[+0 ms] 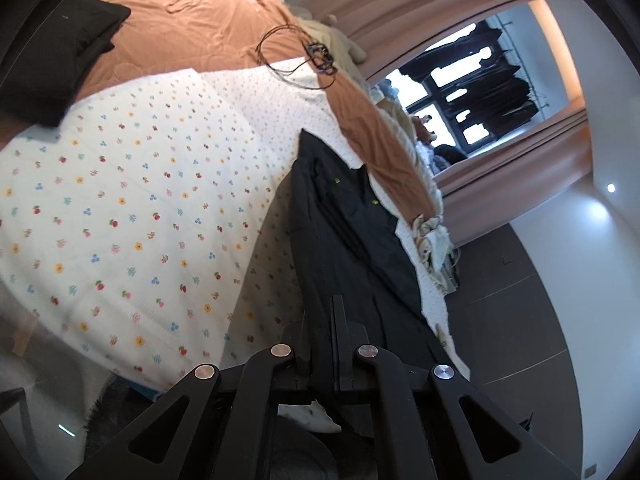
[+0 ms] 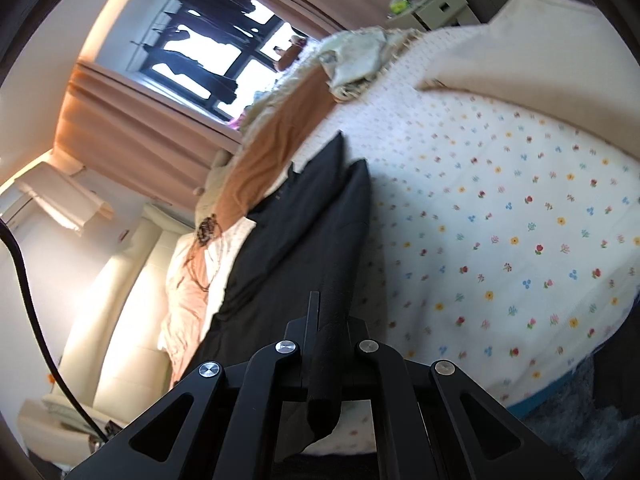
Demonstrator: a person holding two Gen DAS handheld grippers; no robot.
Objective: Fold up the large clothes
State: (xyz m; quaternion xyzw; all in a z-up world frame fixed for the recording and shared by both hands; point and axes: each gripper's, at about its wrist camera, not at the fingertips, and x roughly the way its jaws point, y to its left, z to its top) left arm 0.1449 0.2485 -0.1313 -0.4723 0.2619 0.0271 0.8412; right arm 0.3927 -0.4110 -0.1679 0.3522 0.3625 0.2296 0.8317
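Evidently the dark garment (image 1: 344, 216) is pinched by left gripper (image 1: 325, 340) and right gripper (image 2: 329, 340), lifted, folding unfinished.

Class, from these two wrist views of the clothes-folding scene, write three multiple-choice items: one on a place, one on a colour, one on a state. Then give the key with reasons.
1. Where does the dark garment lie?
A. on the flowered bedspread
B. on the floor
C. on a chair

2. What colour is the blanket beyond the bedspread?
A. green
B. orange-brown
C. blue

3. How is the right gripper?
A. open and empty
B. shut on the garment
C. holding a pillow

Key: 1 A, it stretches across the flowered cloth. 2 B, its surface is orange-brown. 3 B, dark fabric is pinched between its fingers.
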